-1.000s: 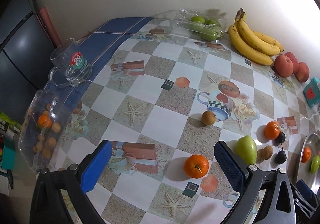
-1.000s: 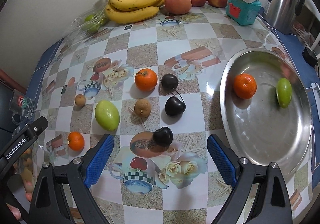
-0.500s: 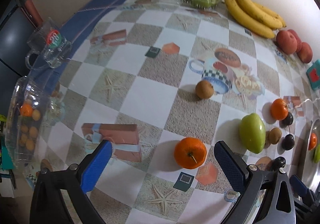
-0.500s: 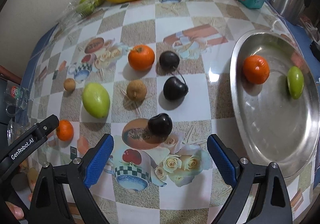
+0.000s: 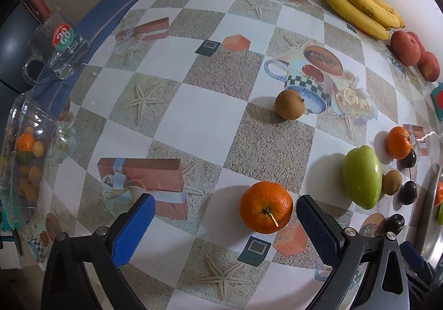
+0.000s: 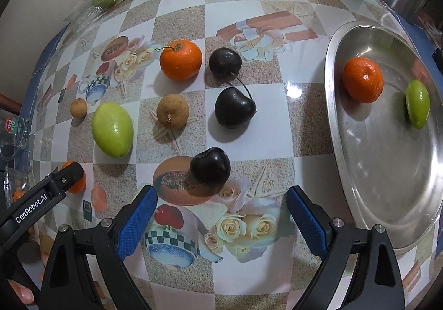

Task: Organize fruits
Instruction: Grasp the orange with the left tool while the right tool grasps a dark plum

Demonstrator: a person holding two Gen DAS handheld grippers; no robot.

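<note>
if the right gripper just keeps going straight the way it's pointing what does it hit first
Most likely the nearest dark cherry, which sits just ahead of the open right gripper, roughly centred between its fingers. Depth is hard to judge through the fisheye, so it could strike the tablecloth first.

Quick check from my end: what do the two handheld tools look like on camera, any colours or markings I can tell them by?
Both match: black angular frames with silver screws, each finger tipped with a blue textured pad. Left tool and right tool look identical from their own cameras. In the right wrist view, the left tool's black arm carries white "GenRobot.AI" lettering. No cables or sleeves visible.
</note>
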